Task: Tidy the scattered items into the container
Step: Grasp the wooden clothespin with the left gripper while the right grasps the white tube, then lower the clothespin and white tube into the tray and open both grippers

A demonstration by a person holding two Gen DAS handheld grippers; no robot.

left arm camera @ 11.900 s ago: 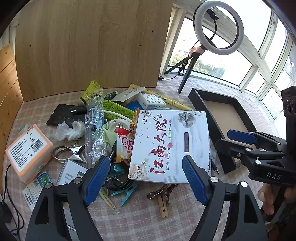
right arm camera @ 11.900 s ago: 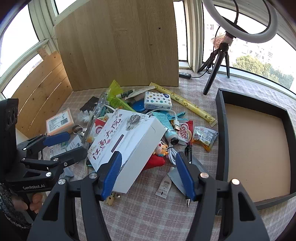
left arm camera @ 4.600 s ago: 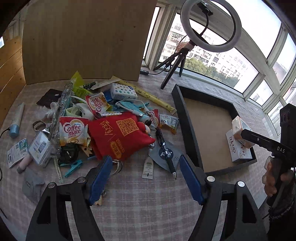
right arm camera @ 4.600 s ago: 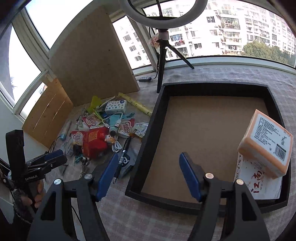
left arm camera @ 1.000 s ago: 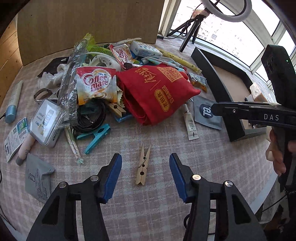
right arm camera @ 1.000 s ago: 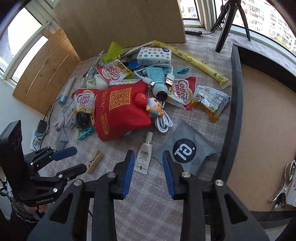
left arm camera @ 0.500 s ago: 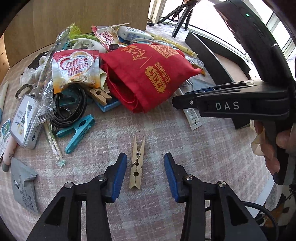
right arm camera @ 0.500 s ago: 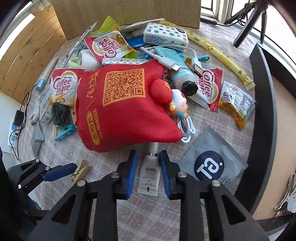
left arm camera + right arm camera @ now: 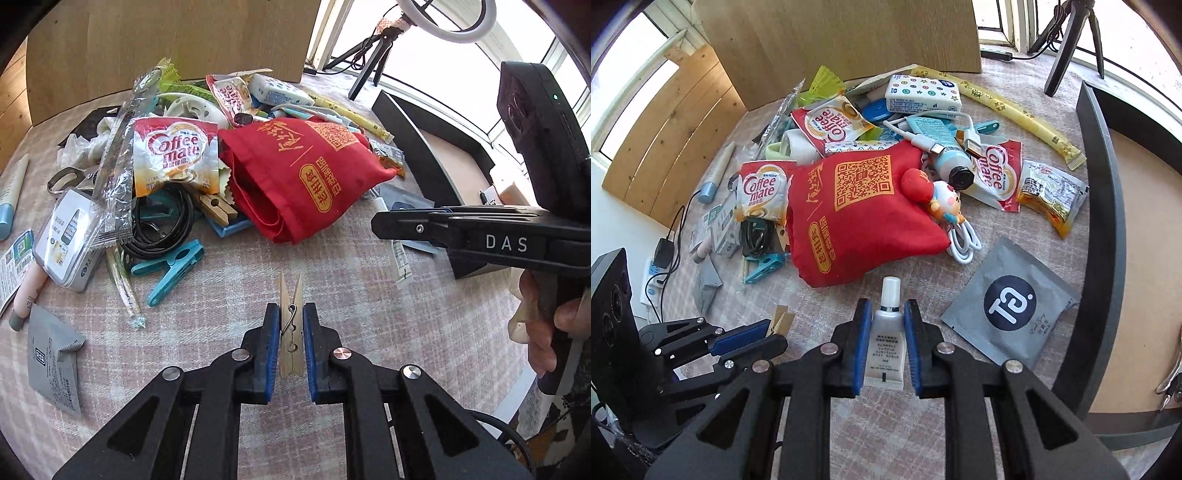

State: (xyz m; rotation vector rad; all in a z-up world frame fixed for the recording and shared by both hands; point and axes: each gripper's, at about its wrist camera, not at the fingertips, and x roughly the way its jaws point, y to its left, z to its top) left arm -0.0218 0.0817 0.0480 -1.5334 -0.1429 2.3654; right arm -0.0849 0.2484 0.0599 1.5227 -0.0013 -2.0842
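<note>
My left gripper is shut on a wooden clothespin that lies on the checked tablecloth, prongs pointing away. My right gripper is shut on a small white cream tube, cap pointing toward the red cloth bag. The black tray with a tan floor stands to the right; it also shows in the left wrist view. In the left wrist view the right gripper reaches in from the right, and in the right wrist view the left gripper sits at lower left.
A pile of clutter lies beyond both grippers: Coffee mate sachets, a grey sachet, a white cable, teal pegs, a tissue pack, a yellow stick pack. A wooden board stands behind. A ring-light tripod is at the back right.
Both grippers have closed: the left onto the clothespin, the right onto the cream tube. Both moved slightly forward and down toward their items.
</note>
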